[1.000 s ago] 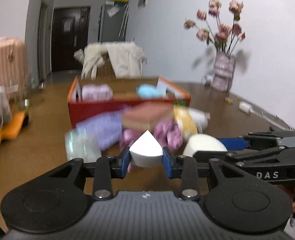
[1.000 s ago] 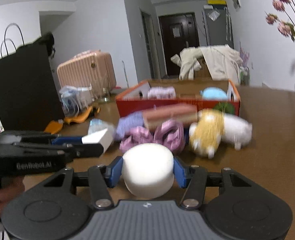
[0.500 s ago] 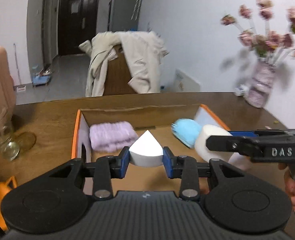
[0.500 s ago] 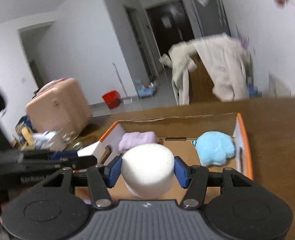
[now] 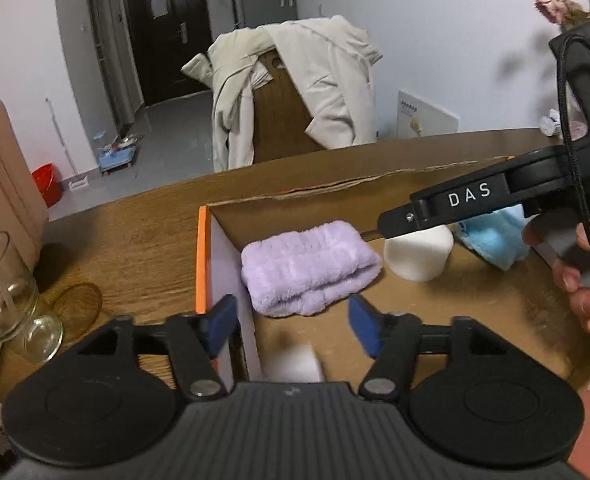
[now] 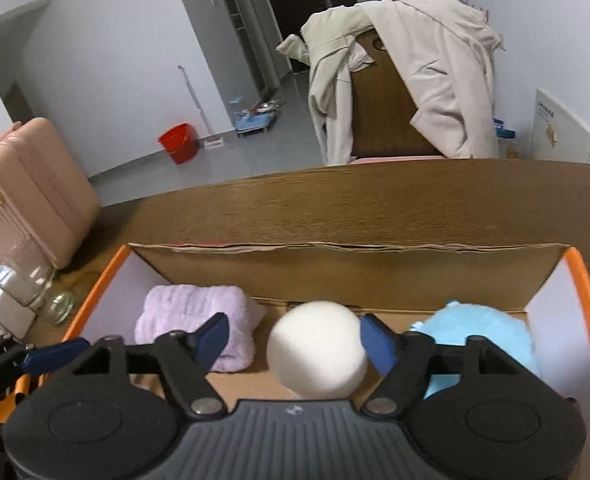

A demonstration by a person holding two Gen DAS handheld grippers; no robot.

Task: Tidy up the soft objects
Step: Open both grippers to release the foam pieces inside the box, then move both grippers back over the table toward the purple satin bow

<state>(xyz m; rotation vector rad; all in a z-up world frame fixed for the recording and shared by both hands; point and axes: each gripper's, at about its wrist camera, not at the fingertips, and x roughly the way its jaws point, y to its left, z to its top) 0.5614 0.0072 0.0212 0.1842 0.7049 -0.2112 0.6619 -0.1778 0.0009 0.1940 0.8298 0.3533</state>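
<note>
Two handheld claws hang over an orange-rimmed box (image 6: 583, 280) on a wooden desk (image 6: 375, 208). The left claw (image 5: 291, 322) stands spread, its blue fingers (image 5: 221, 322) apart with nothing between them; a blurred white wedge (image 5: 293, 364) sits just below the gap, at the box's near left corner. The right claw (image 6: 295, 338) is also spread, and a white round sponge (image 6: 317, 354) lies in its gap, close by the right finger and clear of the left (whether it touches that finger cannot be told). In the left view the same sponge (image 5: 419, 254) shows under the right claw's black arm, near the box floor.

Inside the box, a folded lilac towel (image 5: 309, 266) lies at the left, against the back wall, and a fluffy blue item (image 6: 483, 336) sits at the right. A glass jar (image 5: 7, 296) stands on the desk left of the box. Beyond the desk, a beige coat (image 6: 407, 64) drapes a chair.
</note>
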